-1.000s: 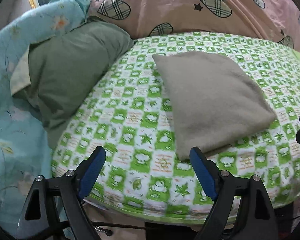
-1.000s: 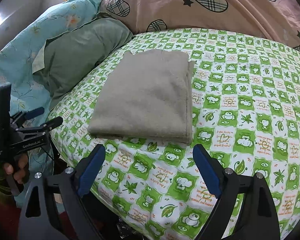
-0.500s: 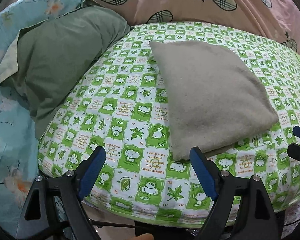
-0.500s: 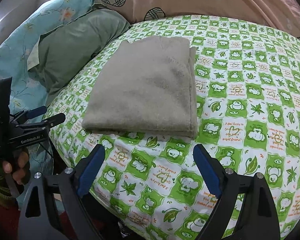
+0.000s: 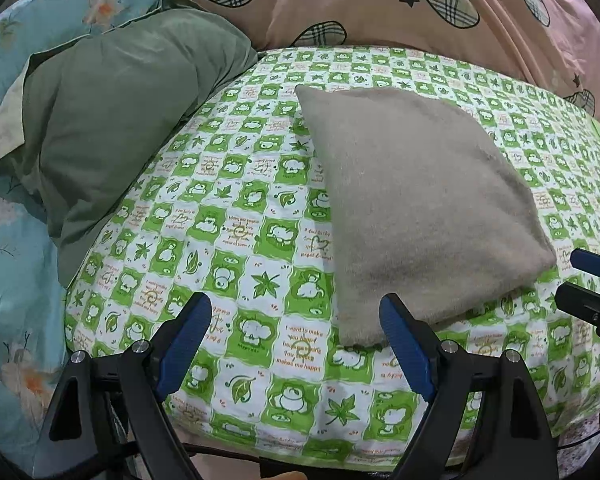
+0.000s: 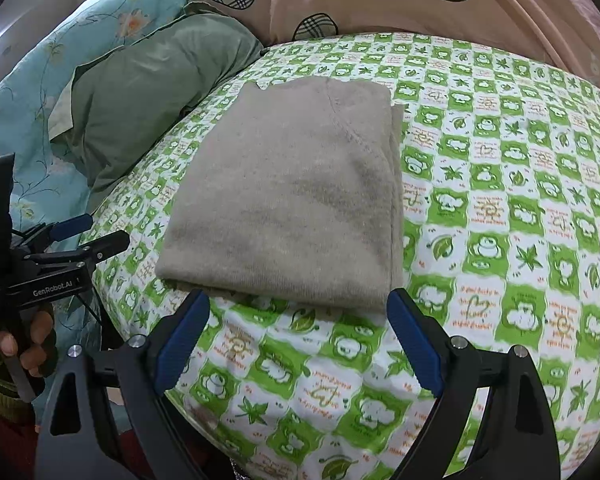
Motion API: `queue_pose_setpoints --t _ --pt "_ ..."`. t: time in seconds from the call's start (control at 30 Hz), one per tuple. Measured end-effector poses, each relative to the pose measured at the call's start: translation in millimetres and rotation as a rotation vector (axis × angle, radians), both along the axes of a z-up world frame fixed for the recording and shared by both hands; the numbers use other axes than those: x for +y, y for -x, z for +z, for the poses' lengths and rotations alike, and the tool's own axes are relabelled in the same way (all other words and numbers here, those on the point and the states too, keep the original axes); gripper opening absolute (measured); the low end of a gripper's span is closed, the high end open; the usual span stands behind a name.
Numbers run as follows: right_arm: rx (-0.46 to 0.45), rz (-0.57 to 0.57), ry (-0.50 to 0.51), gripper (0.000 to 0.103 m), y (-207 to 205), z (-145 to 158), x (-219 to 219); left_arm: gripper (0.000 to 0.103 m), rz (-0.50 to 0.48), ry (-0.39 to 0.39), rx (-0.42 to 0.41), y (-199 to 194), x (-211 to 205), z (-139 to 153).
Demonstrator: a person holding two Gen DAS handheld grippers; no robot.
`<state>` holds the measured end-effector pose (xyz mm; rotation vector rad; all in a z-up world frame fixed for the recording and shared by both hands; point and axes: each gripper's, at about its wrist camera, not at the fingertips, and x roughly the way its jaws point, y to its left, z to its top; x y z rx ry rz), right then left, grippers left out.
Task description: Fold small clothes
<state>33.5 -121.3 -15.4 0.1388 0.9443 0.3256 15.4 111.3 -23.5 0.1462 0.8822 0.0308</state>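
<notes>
The soft grey-beige knitted garment (image 6: 288, 196) lies on the bed's green-and-white checked sheet with cartoon animal prints (image 6: 500, 216), already folded into a flat, thick rectangle. Its layered edges stack along the right side and near edge, with a seam running across the top layer. By the look of it the folding of this piece is done or nearly so; perhaps one more halving or a tidying press is left, and no other small clothes wait in view.

The left gripper (image 5: 296, 344) hangs at the near edge of the bed, jaws spread wide and empty, its right blue pad just beside the garment's near corner. The right gripper (image 6: 298, 338) likewise stands wide apart and holds nothing, framing the garment's near edge.

No container shows. A dull green pillow (image 5: 112, 120) lies far left, beside a turquoise floral quilt (image 6: 72, 52).
</notes>
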Motion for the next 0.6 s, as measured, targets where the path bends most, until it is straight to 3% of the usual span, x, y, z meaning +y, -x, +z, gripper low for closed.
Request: queue_pose_setpoints --t 0.6 --pt "0.003 0.011 -0.005 0.091 -38 -2 -4 0.086 -0.001 0.051 0.001 -26 -5 -3"
